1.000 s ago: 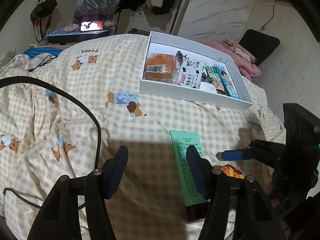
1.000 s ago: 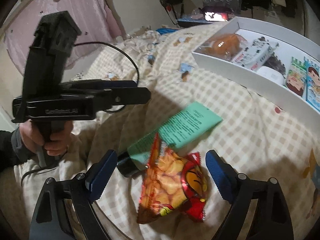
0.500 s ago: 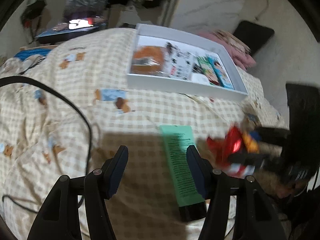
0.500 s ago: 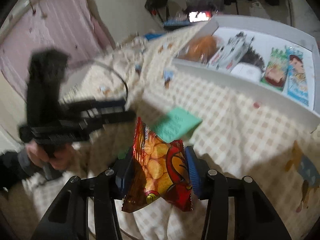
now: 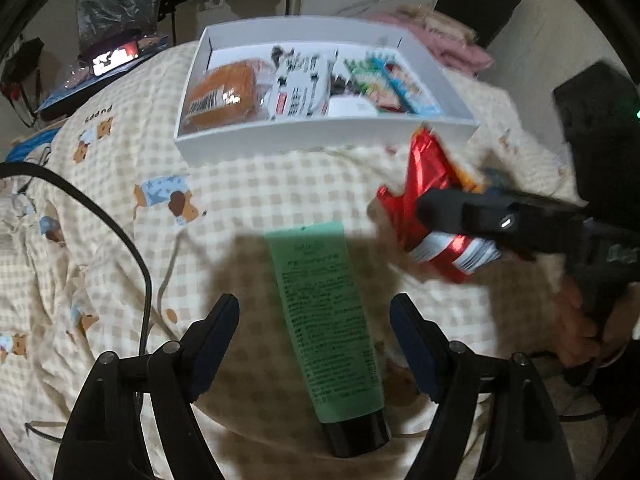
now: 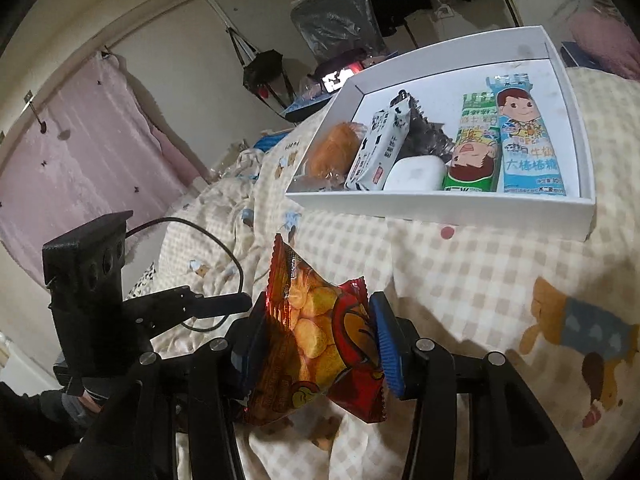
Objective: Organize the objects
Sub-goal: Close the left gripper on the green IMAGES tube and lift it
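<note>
— How much room is there on the bed (image 5: 248,200)?

— Plenty. The checked quilt lies bare between the near edge and the white box (image 6: 440,210), which sits toward the far edge with its near wall facing us.

— And the things to sort?

— A green tube (image 5: 324,304) with a black cap lies flat near the near edge, cap toward us. A red snack packet (image 6: 320,336), showing golden puffs, hangs above the quilt, short of the box.

— The jaws?

— The left gripper (image 5: 314,344) has just been opening; its jaws stand apart on either side of the tube, not pressing it. The right gripper (image 6: 320,340) is clamped on the packet. The box already holds bread, a white case and wrapped sweets.
</note>
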